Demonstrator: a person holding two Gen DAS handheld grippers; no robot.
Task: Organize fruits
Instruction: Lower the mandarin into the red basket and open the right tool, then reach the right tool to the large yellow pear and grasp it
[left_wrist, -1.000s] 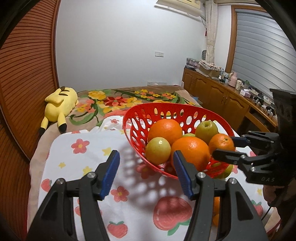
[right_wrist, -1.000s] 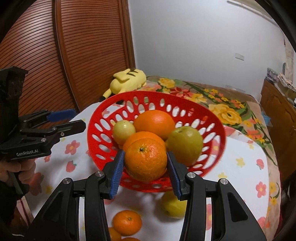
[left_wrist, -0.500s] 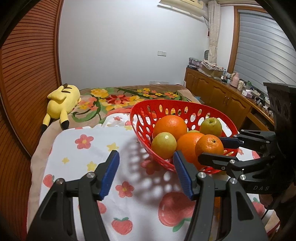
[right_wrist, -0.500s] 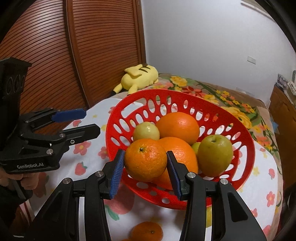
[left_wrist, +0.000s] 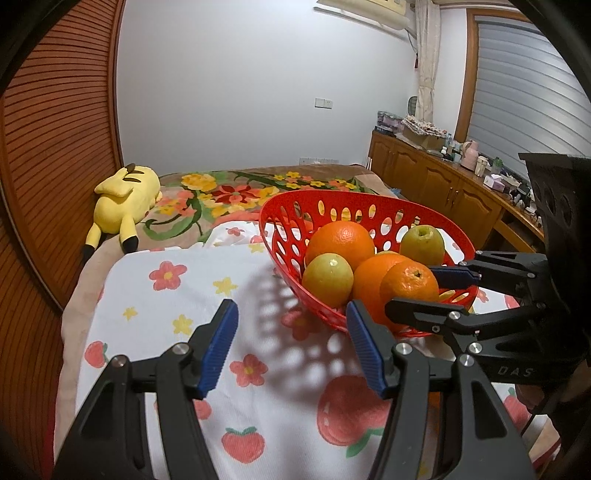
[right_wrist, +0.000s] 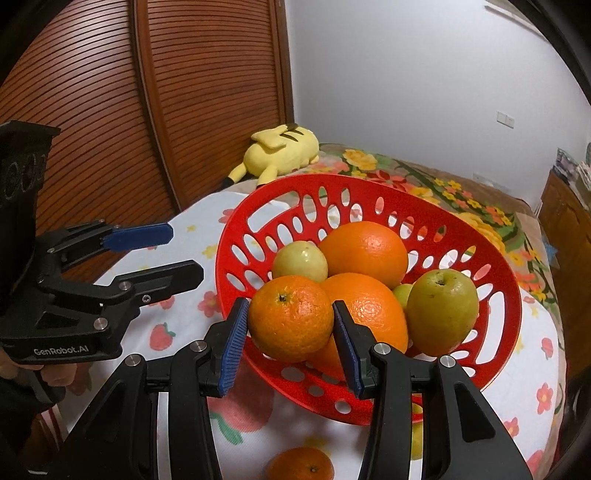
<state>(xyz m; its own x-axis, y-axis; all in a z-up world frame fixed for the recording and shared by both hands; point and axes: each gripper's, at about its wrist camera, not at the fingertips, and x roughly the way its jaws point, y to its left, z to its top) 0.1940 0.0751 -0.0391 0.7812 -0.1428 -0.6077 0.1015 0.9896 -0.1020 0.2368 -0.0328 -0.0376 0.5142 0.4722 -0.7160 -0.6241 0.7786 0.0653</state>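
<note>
Orange (right_wrist: 291, 317) clamped in right hand-held gripper (right_wrist: 290, 334) over red basket (right_wrist: 502, 314) rim — for dropping in; left hand-held gripper (left_wrist: 291, 345) open, empty.

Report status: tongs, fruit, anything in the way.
Right tongs shut on small orange over red basket. Left tongs open, empty. Basket holds four other fruit; path clear.

A bed (left_wrist: 173, 184) with a floral blanket fills the middle of the frame. A white fruit-print cloth (left_wrist: 155, 302) covers its near part and carries a red basket (left_wrist: 295, 214) at right. A yellow plush toy (left_wrist: 123, 195) lies at upper left. A loose orange (right_wrist: 301, 463) sits bottom centre.
</note>
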